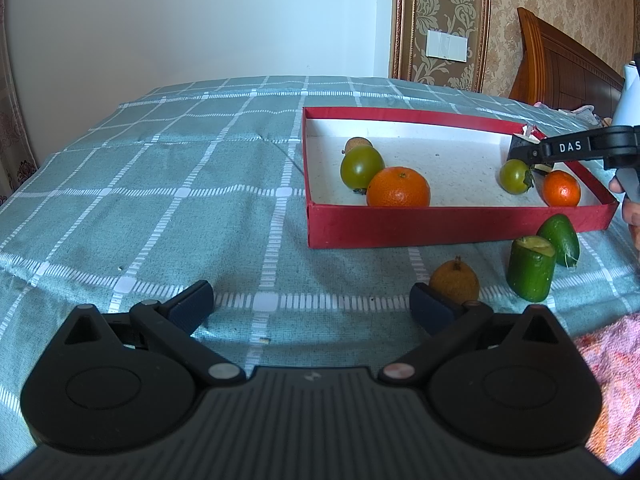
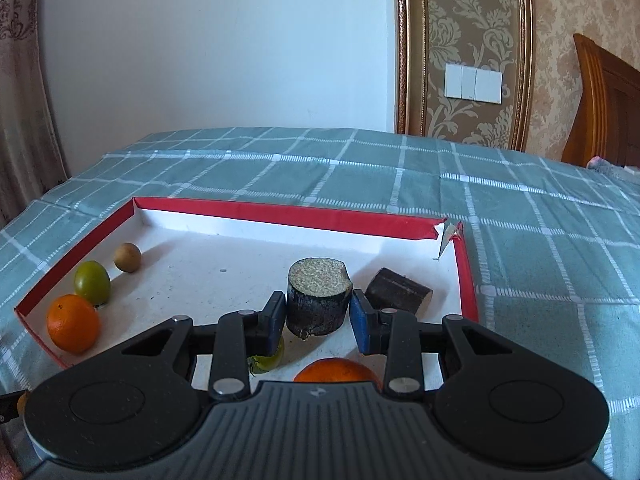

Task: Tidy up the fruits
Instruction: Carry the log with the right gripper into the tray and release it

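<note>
Two tongs work over a bed [image 1: 160,184] spread with a green checked cover, where a red box [image 1: 440,226] lies well toward its right side. The step in hand looks like dropping off a piece: the right tongs [image 2: 318,312] are clenched on a dark stump [image 2: 318,300], a short cut cylinder held upright between the blue pads just above the box floor, near the torn far-right corner. Beside it, a second dark piece [image 2: 398,294] lies on its side in the box. Next, I judge, the stump wants lowering until it sits flat, clear of that neighbour, and only then letting go. The left tongs [image 1: 310,304] hang released over bare cover in front of the box, nothing between the pads. Outside the box, near its front wall, wait two green cut pieces [image 1: 532,270] and a small brown fruit [image 1: 455,282], the latter just beside the left tongs' right pad; these seem due next. Already in the box are two oranges [image 1: 398,187], two green fruits [image 1: 361,167] and another small brown one [image 2: 127,257].
</note>
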`<state>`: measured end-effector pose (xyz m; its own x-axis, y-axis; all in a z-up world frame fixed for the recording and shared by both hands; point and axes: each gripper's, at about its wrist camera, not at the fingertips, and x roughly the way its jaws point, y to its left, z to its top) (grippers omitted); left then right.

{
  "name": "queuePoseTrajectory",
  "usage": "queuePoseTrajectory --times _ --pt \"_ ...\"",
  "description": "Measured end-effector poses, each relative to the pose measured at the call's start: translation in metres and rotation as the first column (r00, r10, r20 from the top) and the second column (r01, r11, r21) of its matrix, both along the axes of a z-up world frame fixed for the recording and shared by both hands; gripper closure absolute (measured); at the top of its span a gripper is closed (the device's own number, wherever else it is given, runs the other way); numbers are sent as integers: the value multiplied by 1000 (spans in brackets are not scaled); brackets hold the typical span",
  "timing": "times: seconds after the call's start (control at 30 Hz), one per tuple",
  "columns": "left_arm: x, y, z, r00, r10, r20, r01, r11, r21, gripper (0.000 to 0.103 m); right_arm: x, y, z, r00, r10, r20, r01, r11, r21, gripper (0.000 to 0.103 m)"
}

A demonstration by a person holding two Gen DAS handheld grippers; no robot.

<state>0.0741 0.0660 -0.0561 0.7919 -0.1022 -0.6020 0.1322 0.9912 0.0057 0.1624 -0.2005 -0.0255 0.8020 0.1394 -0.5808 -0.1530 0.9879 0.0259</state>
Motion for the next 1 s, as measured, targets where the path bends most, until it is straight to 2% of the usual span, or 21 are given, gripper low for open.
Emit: queuePoseTrajectory --times 0.07,0.37,0.53,0.83,1.0 --pt "0 0 0 1000 0 0 0 1000 0 0 2 3 0 1000 -1 2 1 1000 -30 69" --pt "0 0 0 1000 0 -1 0 1000 -1 0 4 -6 0 1000 -11 -25 12 1000 28 68" --pt "0 0 0 1000 0 -1 0 1000 -1 0 -3 -12 3 1000 -19 -7 19 998 61 65" --pt "0 0 0 1000 0 -1 0 1000 -1 0 -49 -40 20 994 -72 78 59 986 156 63" --pt "0 0 0 1000 0 -1 0 1000 -1 0 -82 -51 13 993 -93 68 76 972 221 62"
